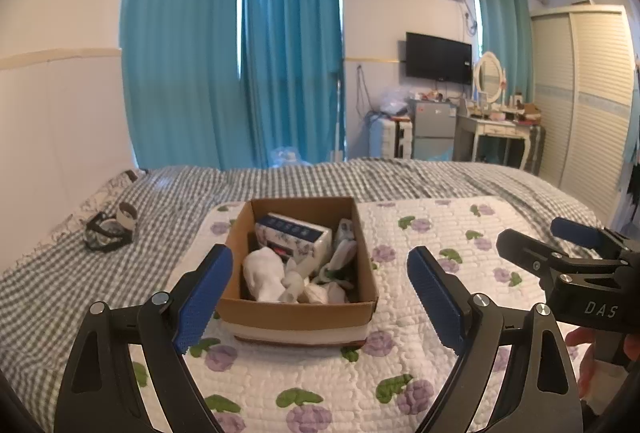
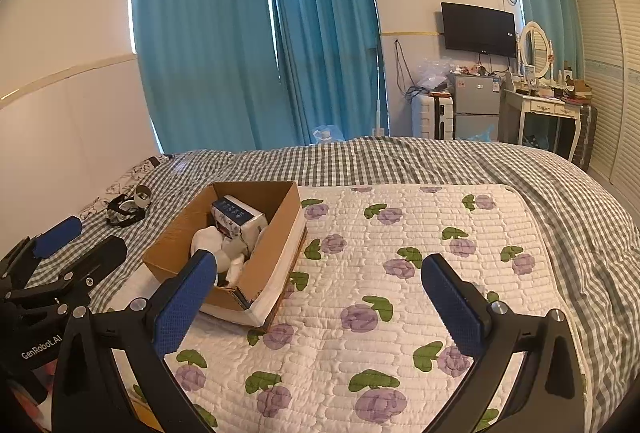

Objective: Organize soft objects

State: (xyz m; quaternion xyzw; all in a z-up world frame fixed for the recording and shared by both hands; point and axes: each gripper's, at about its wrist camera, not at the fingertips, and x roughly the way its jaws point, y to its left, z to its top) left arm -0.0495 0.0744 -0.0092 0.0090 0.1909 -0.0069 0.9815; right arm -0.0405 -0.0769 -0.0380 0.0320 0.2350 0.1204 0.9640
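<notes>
Left wrist view, from left to right: a dark strap-like bundle (image 1: pixel 109 229) lies on the checked bedsheet (image 1: pixel 48 273), well apart from everything else. Next comes the left gripper (image 1: pixel 320 297), its blue pads spread wide with nothing between them, framing the cardboard box (image 1: pixel 298 309) that sits on the floral quilted mat (image 1: pixel 400 373). Inside the box, a white soft toy or rolled cloth (image 1: pixel 264 273) fills the near left corner, a blue-and-white tissue pack (image 1: pixel 294 235) leans at the back, and pale folded socks or cloths (image 1: pixel 340 257) are tucked along the right wall. Farthest right, the right gripper (image 1: pixel 560 237) hovers over the mat, also released and holding nothing.

Seen from the right wrist, the box (image 2: pixel 276 257) stands to the left of the open fingers and the mat beyond them carries nothing loose.

All the contents look light and compressible, so they should yield under the pads rather than slip. I judge the white bundle best pinched across its thickest middle, and the tissue pack across its narrow sides, gently, since the wrapper will crumple. The box itself seems stiff yet light; a push on one wall would likely slide it over the quilt.
</notes>
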